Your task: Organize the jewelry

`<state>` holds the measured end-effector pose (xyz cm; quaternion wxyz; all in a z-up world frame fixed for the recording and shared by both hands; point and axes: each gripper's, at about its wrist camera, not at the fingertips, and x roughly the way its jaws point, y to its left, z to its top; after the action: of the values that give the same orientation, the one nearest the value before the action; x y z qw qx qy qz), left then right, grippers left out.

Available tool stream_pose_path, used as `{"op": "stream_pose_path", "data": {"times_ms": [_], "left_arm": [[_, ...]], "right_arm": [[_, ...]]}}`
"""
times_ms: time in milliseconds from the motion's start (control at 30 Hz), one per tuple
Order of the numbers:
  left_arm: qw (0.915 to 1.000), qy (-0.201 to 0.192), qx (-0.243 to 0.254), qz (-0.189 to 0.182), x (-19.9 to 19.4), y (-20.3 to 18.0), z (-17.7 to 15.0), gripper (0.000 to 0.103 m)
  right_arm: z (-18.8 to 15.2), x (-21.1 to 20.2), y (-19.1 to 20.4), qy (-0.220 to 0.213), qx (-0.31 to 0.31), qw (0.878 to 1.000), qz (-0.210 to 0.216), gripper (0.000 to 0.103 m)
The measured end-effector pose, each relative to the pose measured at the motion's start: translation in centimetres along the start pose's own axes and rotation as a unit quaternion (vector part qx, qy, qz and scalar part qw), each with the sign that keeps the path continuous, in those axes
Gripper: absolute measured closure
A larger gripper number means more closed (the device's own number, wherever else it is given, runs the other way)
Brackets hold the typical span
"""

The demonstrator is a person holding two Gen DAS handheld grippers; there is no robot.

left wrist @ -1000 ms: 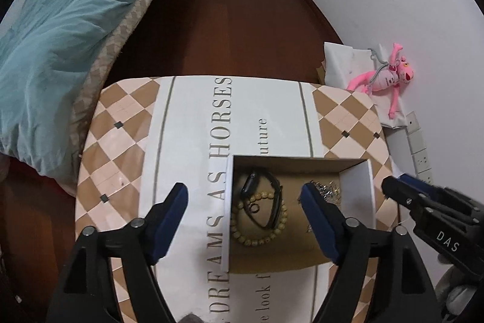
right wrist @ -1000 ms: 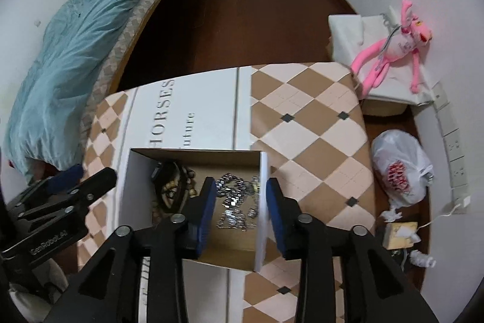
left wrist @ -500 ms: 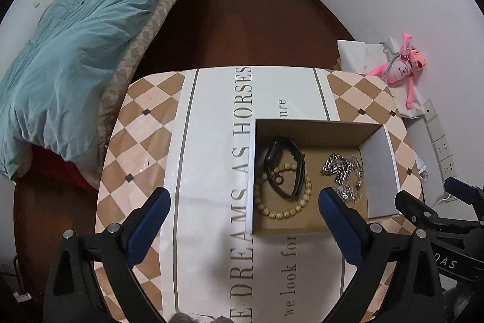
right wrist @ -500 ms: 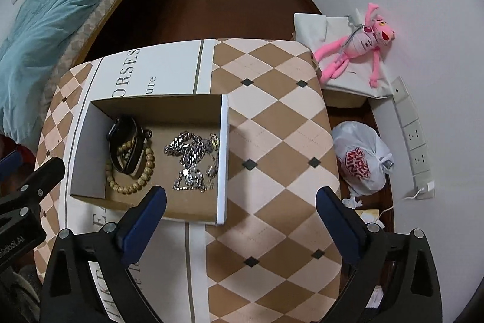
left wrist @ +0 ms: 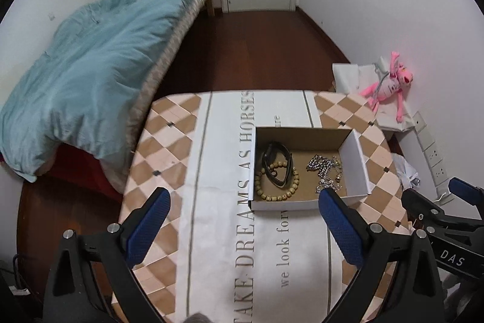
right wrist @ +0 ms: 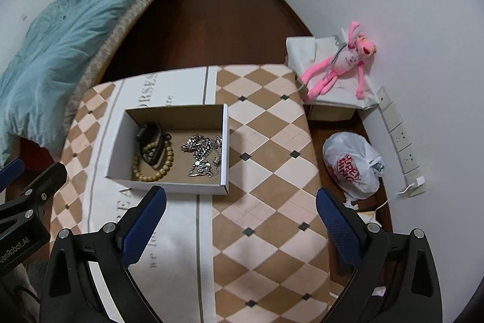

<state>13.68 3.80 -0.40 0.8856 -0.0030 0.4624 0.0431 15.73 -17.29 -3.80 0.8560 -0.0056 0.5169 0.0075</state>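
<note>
An open white cardboard box [left wrist: 355,162] [right wrist: 224,141] sits on the table. Inside lie a wooden bead bracelet [left wrist: 276,196] [right wrist: 151,173], a black band [left wrist: 276,161] [right wrist: 151,138] and a heap of silver chains [left wrist: 325,170] [right wrist: 202,152]. My left gripper [left wrist: 242,224] is open and empty, held above the table in front of the box. My right gripper [right wrist: 240,220] is open and empty, above the table to the right of the box front. Each gripper shows at the edge of the other's view.
The table wears a checkered cloth with a white lettered strip [left wrist: 230,202] [right wrist: 272,171]. A bed with a teal blanket [left wrist: 84,74] stands left. A pink plush toy [right wrist: 341,65] on a white box, a white plastic bag [right wrist: 352,162] and wall sockets are at the right.
Both grippers have drawn back and up from the box. The right gripper, nearly closed inside the box by the chains a second ago, has opened wide and is empty.
</note>
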Motion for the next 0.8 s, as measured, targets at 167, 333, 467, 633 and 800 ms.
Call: {"op": "stream_pose_path", "data": {"times_ms": [167,333,467,633,800], "left_arm": [[0.9998,-0.019,-0.010,0.007,-4.4,0.6,-0.7,0.003],[0.9991,-0.042,-0.012,-0.002,-8.4,0.9,-1.6,0.003],[0.9979,-0.064,-0.014,-0.004,-11.6,1.0,-2.1,0.003],[0.9966,-0.079,-0.020,-0.014,-14.5,1.2,-2.6,0.003],[0.9965,-0.078,-0.022,-0.021,-15.8,1.2,-3.2,0.003]], "right_arm": [[-1.4,-5.3,0.1,-0.040,-0.004,0.999,0.005,0.002],[-2.5,-10.3,0.1,-0.075,-0.005,0.997,0.012,0.002],[-3.4,-14.0,0.4,-0.102,-0.007,0.995,0.018,0.002],[-4.3,-17.5,0.3,-0.125,-0.010,0.992,0.017,0.002],[-4.9,-19.8,0.3,-0.138,-0.014,0.990,0.016,0.000]]}}
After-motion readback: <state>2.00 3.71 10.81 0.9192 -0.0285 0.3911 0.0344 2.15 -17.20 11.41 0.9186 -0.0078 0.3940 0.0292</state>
